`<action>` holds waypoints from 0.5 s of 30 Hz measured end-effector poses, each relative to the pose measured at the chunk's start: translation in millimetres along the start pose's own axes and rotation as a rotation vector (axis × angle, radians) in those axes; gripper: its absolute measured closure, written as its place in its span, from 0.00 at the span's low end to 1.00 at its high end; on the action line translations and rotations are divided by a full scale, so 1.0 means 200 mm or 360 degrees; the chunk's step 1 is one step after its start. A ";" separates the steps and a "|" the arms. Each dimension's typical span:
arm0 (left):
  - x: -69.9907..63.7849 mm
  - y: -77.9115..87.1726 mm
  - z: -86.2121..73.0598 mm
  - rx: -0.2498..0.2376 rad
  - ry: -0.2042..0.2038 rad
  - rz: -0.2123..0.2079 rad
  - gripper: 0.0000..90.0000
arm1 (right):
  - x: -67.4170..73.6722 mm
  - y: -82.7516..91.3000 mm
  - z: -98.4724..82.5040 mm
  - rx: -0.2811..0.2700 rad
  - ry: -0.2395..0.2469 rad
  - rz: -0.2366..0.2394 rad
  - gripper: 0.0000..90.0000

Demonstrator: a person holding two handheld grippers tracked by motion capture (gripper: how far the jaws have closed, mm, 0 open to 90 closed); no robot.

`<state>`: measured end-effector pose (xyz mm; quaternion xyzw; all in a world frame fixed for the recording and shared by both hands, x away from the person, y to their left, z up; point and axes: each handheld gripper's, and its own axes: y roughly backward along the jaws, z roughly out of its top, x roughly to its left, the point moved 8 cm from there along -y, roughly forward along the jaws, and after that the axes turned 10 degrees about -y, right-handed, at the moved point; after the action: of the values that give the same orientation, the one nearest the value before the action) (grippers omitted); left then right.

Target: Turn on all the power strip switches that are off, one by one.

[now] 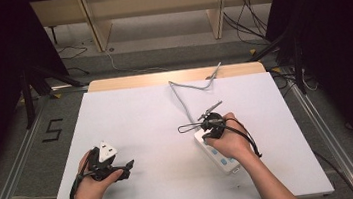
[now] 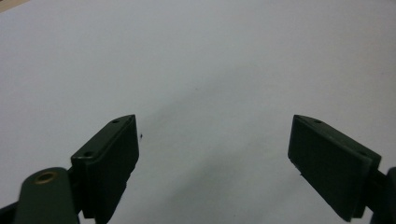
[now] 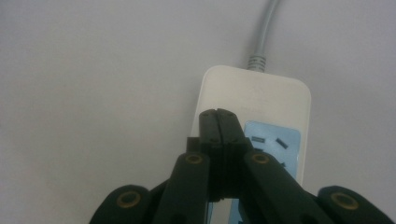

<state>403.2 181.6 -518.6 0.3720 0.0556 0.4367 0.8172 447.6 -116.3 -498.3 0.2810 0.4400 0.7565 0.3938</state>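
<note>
White plastic marks the power strip (image 1: pixel 217 153), which lies slantwise on the counter (image 1: pixel 141 118) toward the near right corner, its pale blue socket panels facing up. A grey cord (image 1: pixel 185 101) leaves its far end and runs across the sheet to the far edge, where it bends and rises off the surface. The right tongs (image 1: pixel 212 128) sit over the strip's far end, held in the person's right hand (image 1: pixel 229 141); in the right gripper view the right tongs (image 3: pixel 218 119) are pressed together with nothing between them, their tips above the strip (image 3: pixel 261 100) near the edge of the first blue socket panel (image 3: pixel 275 140), just short of the point where the cord (image 3: pixel 264 28) enters the casing. Whether the tips touch the plastic cannot be told. Toward the near left corner, the left tongs (image 1: pixel 124 168) rest low over bare counter in the left hand (image 1: pixel 93 184), well apart from the strip. In the left gripper view the left tongs (image 2: pixel 215 154) stand spread wide, with plain counter (image 2: pixel 210 70) between them.
</note>
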 end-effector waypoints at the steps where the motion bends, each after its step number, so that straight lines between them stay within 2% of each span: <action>1: 0.00 0.00 0.00 0.0002 0.0000 -0.0001 0.18 | 0.00 0.00 0.00 0.0001 0.0001 0.0004 1.00; 15: 0.00 0.00 0.00 -0.0001 0.0006 0.0004 0.18 | -0.01 -0.03 0.00 0.0052 0.0000 -0.0017 1.00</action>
<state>403.7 182.3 -518.7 0.3711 0.0565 0.4383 0.8167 450.7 -115.7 -504.3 0.2850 0.4538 0.7472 0.3931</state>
